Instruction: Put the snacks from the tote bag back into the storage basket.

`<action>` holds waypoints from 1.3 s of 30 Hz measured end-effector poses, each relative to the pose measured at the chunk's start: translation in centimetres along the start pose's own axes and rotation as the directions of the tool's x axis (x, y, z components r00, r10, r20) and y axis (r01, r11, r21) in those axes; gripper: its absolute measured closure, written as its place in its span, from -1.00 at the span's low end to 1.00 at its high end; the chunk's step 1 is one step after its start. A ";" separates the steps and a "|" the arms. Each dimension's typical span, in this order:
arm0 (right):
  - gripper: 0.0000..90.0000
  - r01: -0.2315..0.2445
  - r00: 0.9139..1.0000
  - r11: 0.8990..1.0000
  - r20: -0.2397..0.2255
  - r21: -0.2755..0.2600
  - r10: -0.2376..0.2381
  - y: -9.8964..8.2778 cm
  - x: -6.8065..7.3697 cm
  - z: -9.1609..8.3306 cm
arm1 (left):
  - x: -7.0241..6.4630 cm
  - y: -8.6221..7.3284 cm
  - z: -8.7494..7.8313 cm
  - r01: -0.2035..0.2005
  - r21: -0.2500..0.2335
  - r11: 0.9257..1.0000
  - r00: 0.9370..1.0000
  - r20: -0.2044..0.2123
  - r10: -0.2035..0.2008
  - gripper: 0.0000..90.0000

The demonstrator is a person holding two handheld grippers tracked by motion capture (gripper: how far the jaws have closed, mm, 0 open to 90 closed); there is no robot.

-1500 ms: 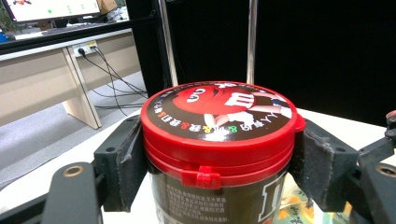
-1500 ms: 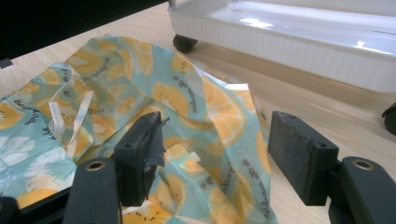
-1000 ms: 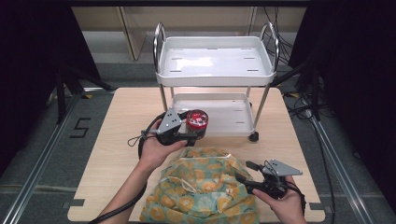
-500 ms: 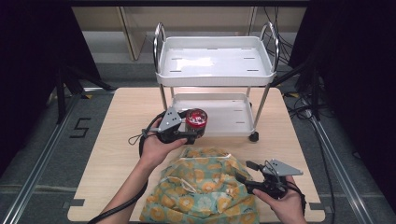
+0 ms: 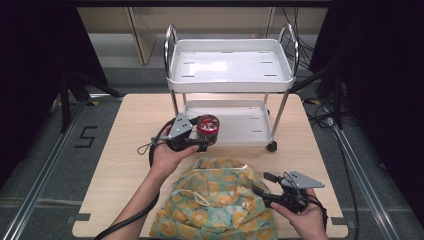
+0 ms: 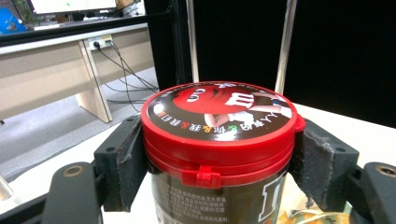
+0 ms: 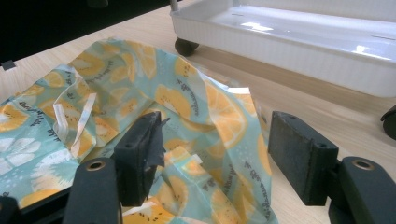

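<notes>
Nearest me, at 5 o'clock on the table [image 5: 115,200], my right hand [image 5: 300,220] holds the right gripper [image 5: 263,184] low and level, nose toward 9 o'clock. Its jaws stand apart in the right gripper view, with a fold of the fabric bag [image 5: 215,205] lying between the pads [image 7: 140,149]; I cannot tell if either pad touches the cloth. The bag is teal with orange-slice print; small dark lettering runs over it, too blurred for me to read.

Further out, near table centre, my left hand [image 5: 167,157] grips the left gripper [image 5: 209,137], forearm reaching in from 6 o'clock. Its jaws are clamped on the candy jar [image 5: 207,127] just under the red lid [image 6: 219,116]. The lid shows the M&M's red character, "m" logo and a ring of coloured characters.

At 12 o'clock stands the white two-tier cart [image 5: 230,65]; the jar sits at its lower tray's left front edge.
</notes>
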State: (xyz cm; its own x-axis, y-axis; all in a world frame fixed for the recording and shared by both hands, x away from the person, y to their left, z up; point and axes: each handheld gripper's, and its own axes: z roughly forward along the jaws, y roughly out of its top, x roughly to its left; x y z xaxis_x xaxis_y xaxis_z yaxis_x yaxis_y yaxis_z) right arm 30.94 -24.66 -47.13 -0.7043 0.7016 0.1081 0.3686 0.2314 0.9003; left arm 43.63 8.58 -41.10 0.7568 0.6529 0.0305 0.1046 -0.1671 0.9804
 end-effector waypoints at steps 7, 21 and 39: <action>-0.19 -0.015 1.000 1.000 -0.006 0.010 0.015 0.0 0.0 -0.1 | 0.3 -0.3 0.1 -0.007 -0.002 1.000 1.000 0.002 0.007 -0.43; -0.20 -0.016 1.000 1.000 -0.006 0.003 0.016 0.0 0.0 0.0 | 0.9 -0.6 1.0 0.013 -0.004 1.000 1.000 0.002 -0.013 -0.43; -0.20 -0.007 1.000 1.000 -0.009 0.004 0.007 0.0 0.0 0.0 | 1.2 -1.0 1.6 0.020 0.006 1.000 1.000 -0.012 -0.020 -0.43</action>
State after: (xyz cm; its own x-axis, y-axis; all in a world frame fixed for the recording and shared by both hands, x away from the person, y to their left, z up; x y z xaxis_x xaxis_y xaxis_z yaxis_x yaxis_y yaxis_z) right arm 30.89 -24.67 -47.12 -0.7072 0.6970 0.1183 0.3759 0.2290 0.8979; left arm 45.49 8.35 -42.34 0.7469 0.6648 0.0128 0.1237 -0.1578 0.9797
